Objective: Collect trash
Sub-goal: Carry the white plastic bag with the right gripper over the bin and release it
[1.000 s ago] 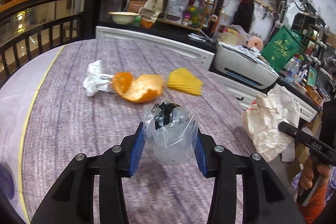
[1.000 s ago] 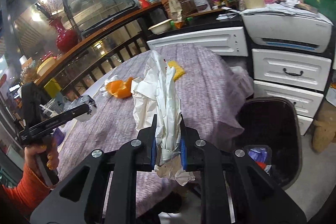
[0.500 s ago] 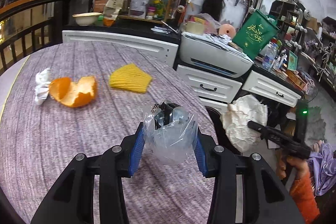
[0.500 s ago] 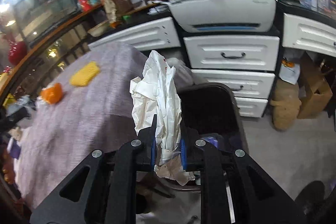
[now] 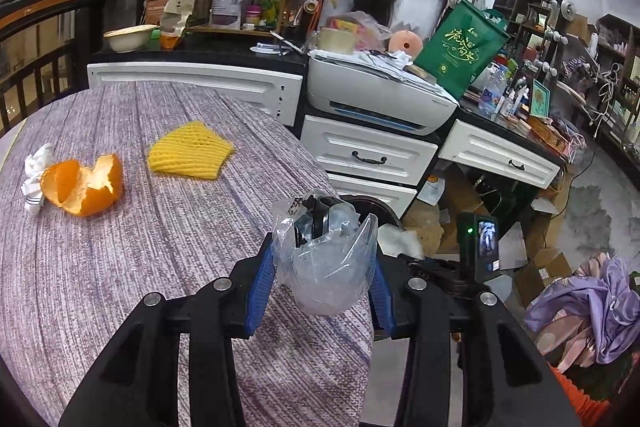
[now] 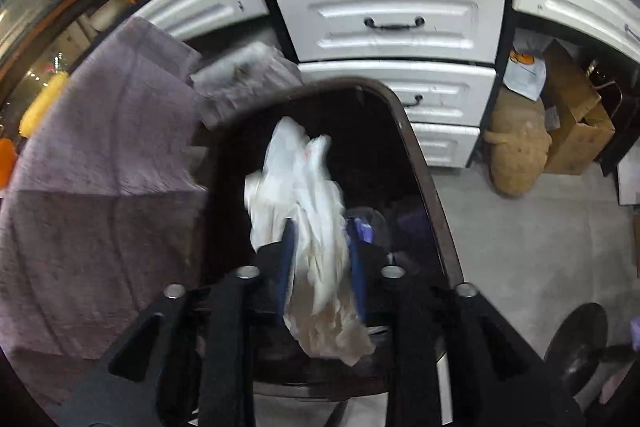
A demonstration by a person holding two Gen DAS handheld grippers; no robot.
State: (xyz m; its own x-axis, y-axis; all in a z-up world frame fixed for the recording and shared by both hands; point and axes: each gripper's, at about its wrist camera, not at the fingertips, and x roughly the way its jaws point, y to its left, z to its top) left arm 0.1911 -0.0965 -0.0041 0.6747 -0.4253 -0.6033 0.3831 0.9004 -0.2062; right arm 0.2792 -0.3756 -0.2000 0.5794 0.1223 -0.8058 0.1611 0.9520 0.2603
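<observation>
The right gripper (image 6: pixel 320 259) was opening, releasing the white paper (image 6: pixel 304 187) above the bin (image 6: pixel 424 187). The left gripper (image 5: pixel 322 267) gripped a plastic bag (image 5: pixel 326 267) over the worktop (image 5: pixel 120 267). Next, that bag likely needed carrying to the bin.

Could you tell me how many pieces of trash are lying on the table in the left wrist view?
3: the yellow foam net near the far edge, the orange peel at the left, and the white crumpled wrapper touching its left side. Others may lie outside the view.

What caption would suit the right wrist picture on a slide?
Right gripper above the dark trash bin, fingers opening around crumpled white paper still between them.
</observation>
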